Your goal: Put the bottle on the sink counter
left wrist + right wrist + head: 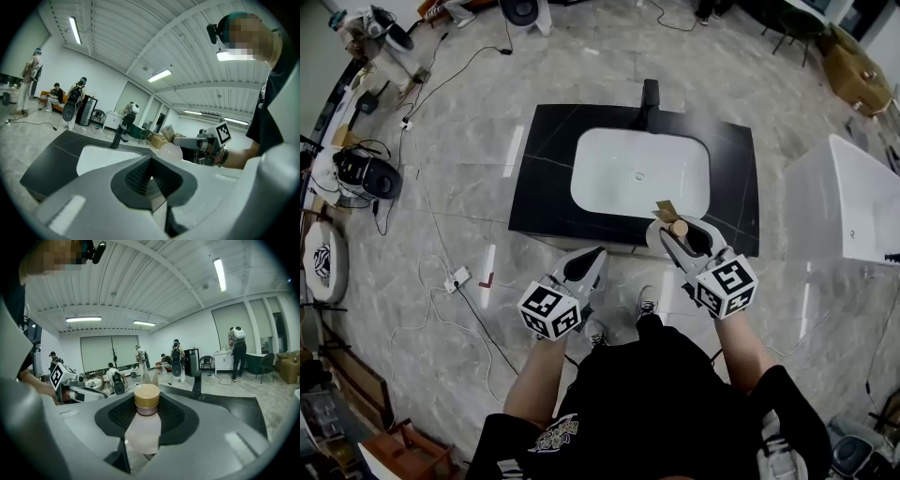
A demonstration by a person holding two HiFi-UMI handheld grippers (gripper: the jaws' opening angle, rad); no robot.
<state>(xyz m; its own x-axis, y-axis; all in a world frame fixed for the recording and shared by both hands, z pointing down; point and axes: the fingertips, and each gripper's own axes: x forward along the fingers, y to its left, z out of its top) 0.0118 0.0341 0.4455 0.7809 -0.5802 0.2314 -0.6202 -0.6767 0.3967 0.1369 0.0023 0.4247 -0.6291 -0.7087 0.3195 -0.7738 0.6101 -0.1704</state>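
Right hand-held gripper (682,240) grips the bottle (143,430) below its cap (146,398); it is probably light and slick. Left hand-held gripper (596,258) is closed and empty.

one bottle (143,427), two grippers (596,253) (680,236), one sink (614,173)

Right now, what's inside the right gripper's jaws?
The right gripper holds a pale pink bottle with a tan cap, clamped between the jaws. The jaws cover its base, so whether it touches anything below cannot be seen.
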